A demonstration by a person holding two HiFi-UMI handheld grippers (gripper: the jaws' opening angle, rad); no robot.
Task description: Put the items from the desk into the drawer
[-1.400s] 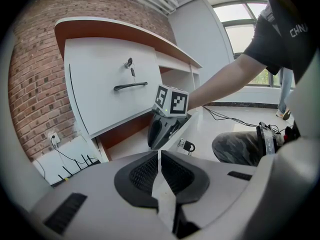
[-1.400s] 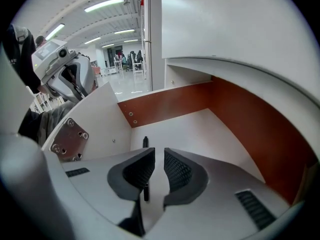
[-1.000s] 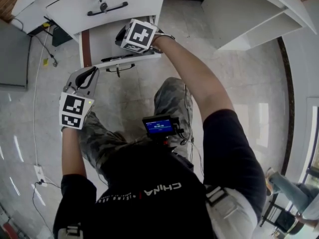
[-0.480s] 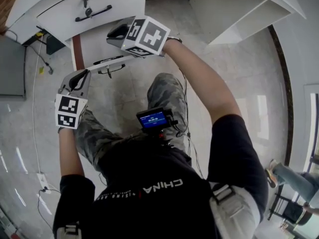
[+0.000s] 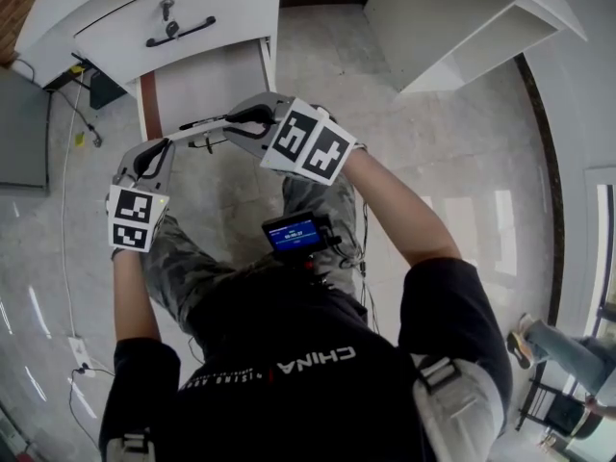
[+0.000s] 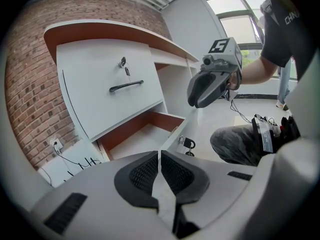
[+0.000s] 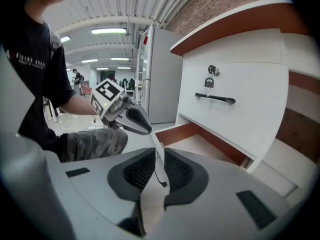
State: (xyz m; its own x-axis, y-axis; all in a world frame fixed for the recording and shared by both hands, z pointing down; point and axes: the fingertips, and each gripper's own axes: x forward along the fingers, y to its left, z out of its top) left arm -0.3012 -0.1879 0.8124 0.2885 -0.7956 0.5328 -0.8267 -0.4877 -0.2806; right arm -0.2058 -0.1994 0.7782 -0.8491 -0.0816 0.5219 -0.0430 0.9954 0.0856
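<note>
Under the white desk the lower drawer (image 5: 207, 85) stands pulled out; the part of its inside (image 6: 137, 141) that I see holds nothing. Its white front (image 5: 197, 123) carries a black handle. My right gripper (image 5: 236, 118) hangs at that front's top edge, jaws shut with only a thin slit; the edge (image 7: 155, 149) shows in the slit, and contact cannot be told. My left gripper (image 5: 159, 147) hovers left of the drawer front, shut and holding nothing. Each gripper appears in the other's view: the right gripper (image 6: 197, 96), the left gripper (image 7: 142, 126).
Above is a shut drawer front (image 5: 178, 22) with a black handle and key. A padlock (image 6: 189, 144) hangs on the open drawer's front. Open white shelves (image 5: 462, 27) stand to the right. Cables (image 5: 82, 104) lie on the floor at left. The person's knees (image 5: 318, 186) are just below the drawer.
My right gripper has come back from over the drawer's inside toward the person, down to the drawer's front edge. The left gripper has hardly moved.
</note>
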